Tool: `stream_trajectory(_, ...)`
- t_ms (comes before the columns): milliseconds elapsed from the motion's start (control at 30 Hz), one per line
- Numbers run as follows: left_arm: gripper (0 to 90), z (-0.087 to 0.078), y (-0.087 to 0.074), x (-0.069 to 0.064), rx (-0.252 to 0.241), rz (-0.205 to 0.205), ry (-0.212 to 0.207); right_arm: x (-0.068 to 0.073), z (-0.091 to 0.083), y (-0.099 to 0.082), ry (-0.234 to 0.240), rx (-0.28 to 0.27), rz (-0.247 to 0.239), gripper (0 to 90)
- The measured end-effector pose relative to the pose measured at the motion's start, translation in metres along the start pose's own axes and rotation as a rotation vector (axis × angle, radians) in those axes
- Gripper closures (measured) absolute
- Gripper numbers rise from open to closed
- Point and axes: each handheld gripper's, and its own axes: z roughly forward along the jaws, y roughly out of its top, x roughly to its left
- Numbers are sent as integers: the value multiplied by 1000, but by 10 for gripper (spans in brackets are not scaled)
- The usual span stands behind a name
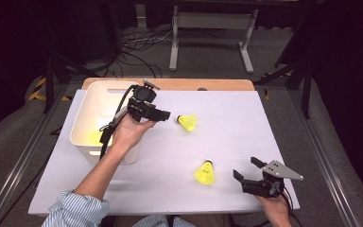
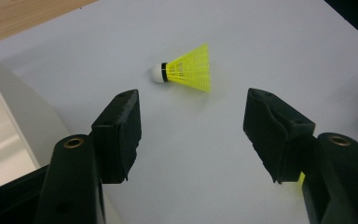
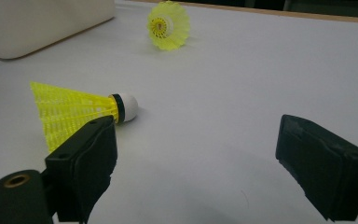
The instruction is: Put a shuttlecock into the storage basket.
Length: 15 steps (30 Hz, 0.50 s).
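While jaws gape, bin (image 1: 87, 118) flanks left hand-held gripper (image 1: 168, 115).

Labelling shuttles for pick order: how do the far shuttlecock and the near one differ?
The far shuttlecock lies just ahead of the open left gripper, cork toward it; the near shuttlecock lies left of the open right gripper. The far one sits closer to the bin, the near one closer to the table's front edge. Both are yellow with white corks, lying on their sides, untouched.
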Motion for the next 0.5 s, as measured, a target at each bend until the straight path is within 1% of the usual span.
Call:
stream_trajectory(33,375,1,0,-1,-1,-4,-3,0,0,0,0,0,0,130)
stream_trajectory(200,375,9,2,-5,7,4,-6,-1,0,0,2,-4,2,130)
stream_trajectory(267,374,11,4,-7,13,16,-6,-1,-1,0,2,-6,0,130)
stream_trajectory(333,374,14,4,-9,15,15,-7,0,-1,0,0,-11,-4,131)
stream_trajectory(367,375,15,5,-9,18,21,-7,0,-1,1,1,-13,-4,131)
stream_trajectory(500,377,20,5,-12,25,19,-4,0,-1,1,1,-12,-7,131)
